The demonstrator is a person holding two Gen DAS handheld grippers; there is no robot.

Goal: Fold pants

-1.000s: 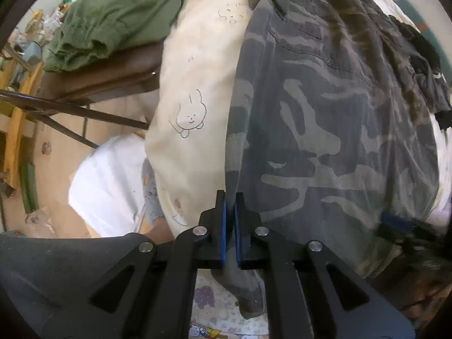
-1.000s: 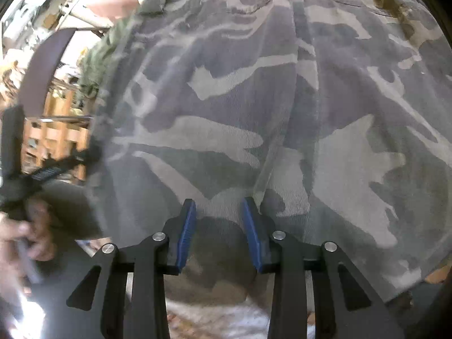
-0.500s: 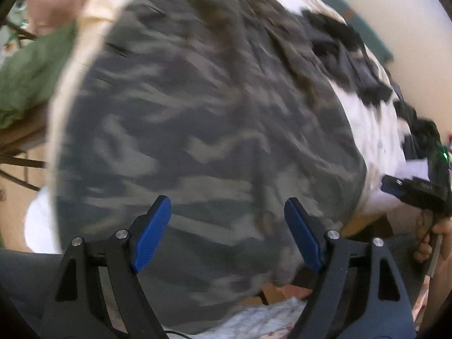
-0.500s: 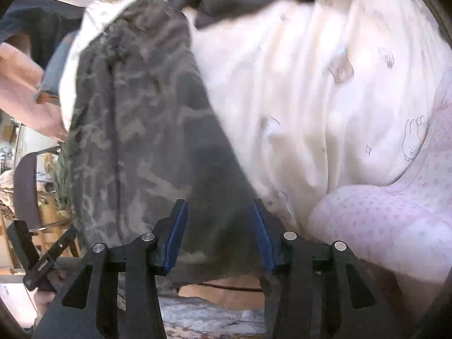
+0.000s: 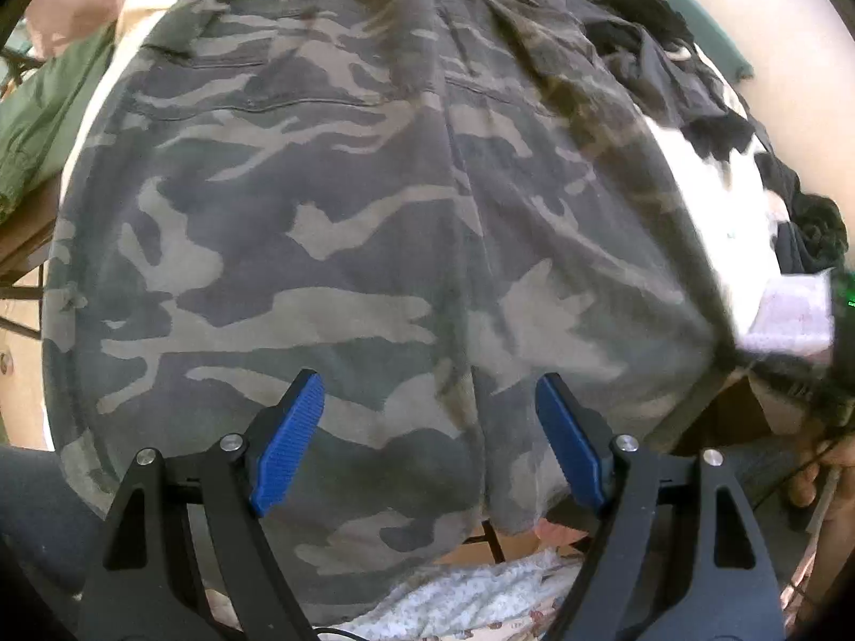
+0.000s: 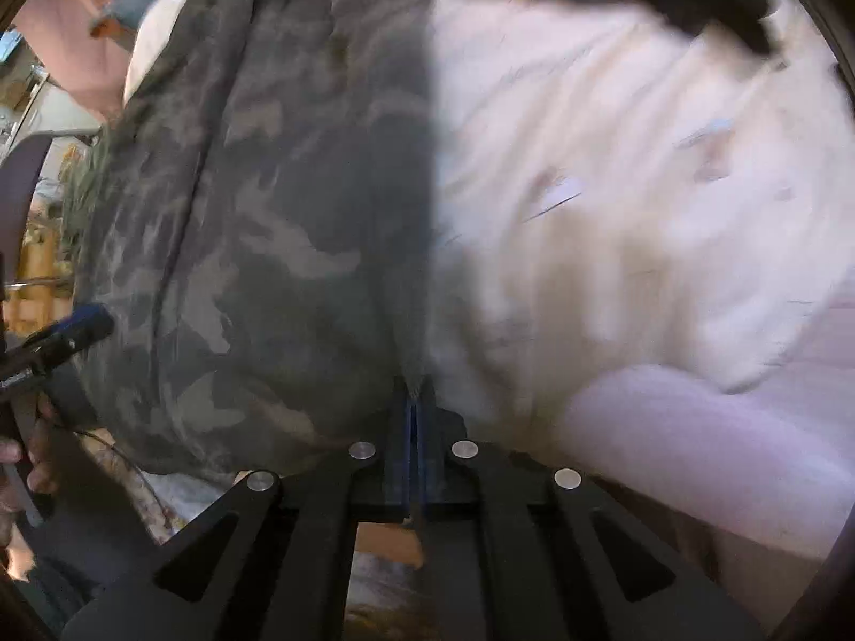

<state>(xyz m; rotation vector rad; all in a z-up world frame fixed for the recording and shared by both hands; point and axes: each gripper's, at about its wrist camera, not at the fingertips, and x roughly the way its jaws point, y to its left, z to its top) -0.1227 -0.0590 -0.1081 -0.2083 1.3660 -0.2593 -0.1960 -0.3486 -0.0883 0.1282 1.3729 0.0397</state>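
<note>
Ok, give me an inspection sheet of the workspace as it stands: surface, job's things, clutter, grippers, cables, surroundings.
Surface: cream cartoon-print bed sheet, blurred.
Job's things: grey-green camouflage pants spread flat, seam down the middle.
Clutter: black garments at the far side; olive-green garment on a brown chair; pink dotted cushion.
Grippers: left gripper open above the pants, having just opened, nothing between its pads; right gripper shut on the pants' edge, having just closed.
Cables: thin dark cable at the left gripper's base.
Surroundings: pale wall; wooden furniture.
</note>
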